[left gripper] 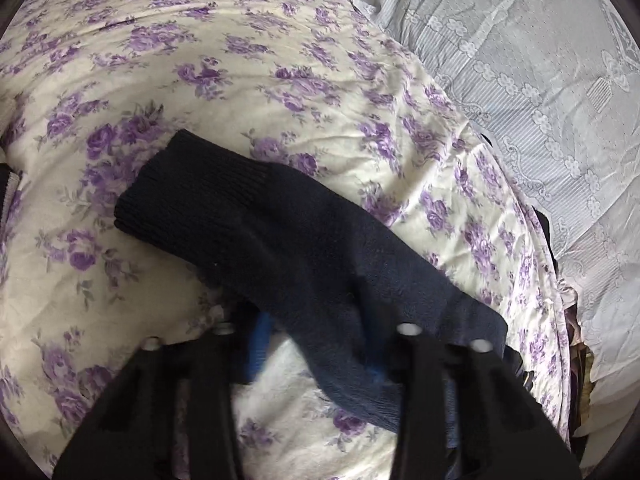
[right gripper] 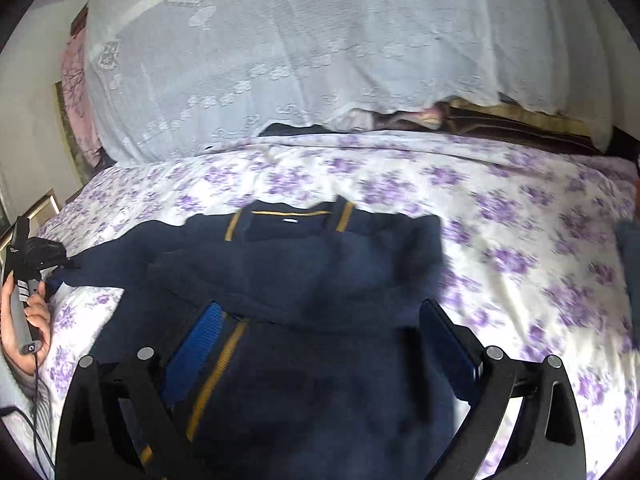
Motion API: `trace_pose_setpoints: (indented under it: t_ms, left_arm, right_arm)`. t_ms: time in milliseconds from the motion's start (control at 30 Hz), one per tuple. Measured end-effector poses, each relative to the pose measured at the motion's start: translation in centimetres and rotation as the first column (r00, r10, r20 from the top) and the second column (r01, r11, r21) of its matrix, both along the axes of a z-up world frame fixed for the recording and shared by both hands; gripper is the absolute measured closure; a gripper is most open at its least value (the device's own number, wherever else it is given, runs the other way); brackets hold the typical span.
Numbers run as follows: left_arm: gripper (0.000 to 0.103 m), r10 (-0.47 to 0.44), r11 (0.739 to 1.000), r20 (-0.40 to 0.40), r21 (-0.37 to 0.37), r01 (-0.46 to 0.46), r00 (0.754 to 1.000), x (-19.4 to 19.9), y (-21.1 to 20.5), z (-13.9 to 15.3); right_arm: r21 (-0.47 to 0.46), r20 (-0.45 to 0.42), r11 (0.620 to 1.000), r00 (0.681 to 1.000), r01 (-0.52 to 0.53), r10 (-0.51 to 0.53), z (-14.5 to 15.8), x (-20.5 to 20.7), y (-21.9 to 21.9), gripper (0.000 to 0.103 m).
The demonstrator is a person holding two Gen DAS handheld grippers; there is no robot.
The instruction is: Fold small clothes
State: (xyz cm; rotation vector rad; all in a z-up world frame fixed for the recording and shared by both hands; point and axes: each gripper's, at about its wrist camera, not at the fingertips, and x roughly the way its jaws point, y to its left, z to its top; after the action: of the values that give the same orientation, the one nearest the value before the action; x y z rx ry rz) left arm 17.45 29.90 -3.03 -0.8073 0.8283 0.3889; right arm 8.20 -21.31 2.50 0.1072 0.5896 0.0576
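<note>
Navy sweater [right gripper: 304,280] lies flat on floral bedsheet [right gripper: 520,240], collar away from camera, one sleeve [left gripper: 248,216] stretched sideways. Left gripper [left gripper: 316,344] clenched on sleeve near shoulder. Right gripper [right gripper: 320,332] released, jaws wide over body. Folding barely started; sleeves and body still to fold.

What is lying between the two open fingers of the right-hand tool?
In the right wrist view, the navy sweater with its mustard trim lies spread on the floral bedspread between the right gripper fingers, which stand wide apart.
</note>
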Motion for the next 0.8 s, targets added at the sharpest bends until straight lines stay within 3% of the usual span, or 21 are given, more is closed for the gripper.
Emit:
trace_pose_setpoints:
  t_ms: [100,233,333,500,700,800]
  left_arm:
    - [0.087,-0.021,0.999,-0.002,0.042,0.022,1.000,0.4,-0.9,0.4]
    - [0.092,-0.052,0.984,-0.016,0.171,0.054,0.999,0.3,-2.7,1.7]
    - [0.093,-0.093,0.953,-0.021,0.287,0.096,0.995,0.1,-4.8,3.2]
    - [0.094,-0.188,0.866,-0.038,0.466,0.184,0.981,-0.4,-9.6,5.5]
    - [0.094,-0.315,0.807,-0.043,0.514,0.291,0.948,-0.7,-14.5,7.7]
    - [0.094,-0.367,0.764,-0.052,0.553,0.333,0.929,-0.6,-17.6,8.9]
  right_arm:
    - [0.055,0.006,0.998,0.999,0.043,-0.043,-0.8,-1.4,-2.3,0.004]
    - [0.144,0.015,0.987,0.997,0.072,-0.075,-1.5,-2.0,-4.2,0.004]
    - [0.167,0.014,0.984,0.998,0.063,-0.067,-2.2,-2.1,-4.6,0.004]
    - [0.241,-0.014,0.968,0.997,0.072,-0.071,-3.2,-1.8,-5.6,0.004]
    - [0.342,-0.063,0.932,0.992,0.120,-0.105,-4.3,-1.5,-7.2,0.004]
    - [0.358,-0.062,0.926,0.992,0.122,-0.107,-4.4,-1.6,-7.3,0.004]
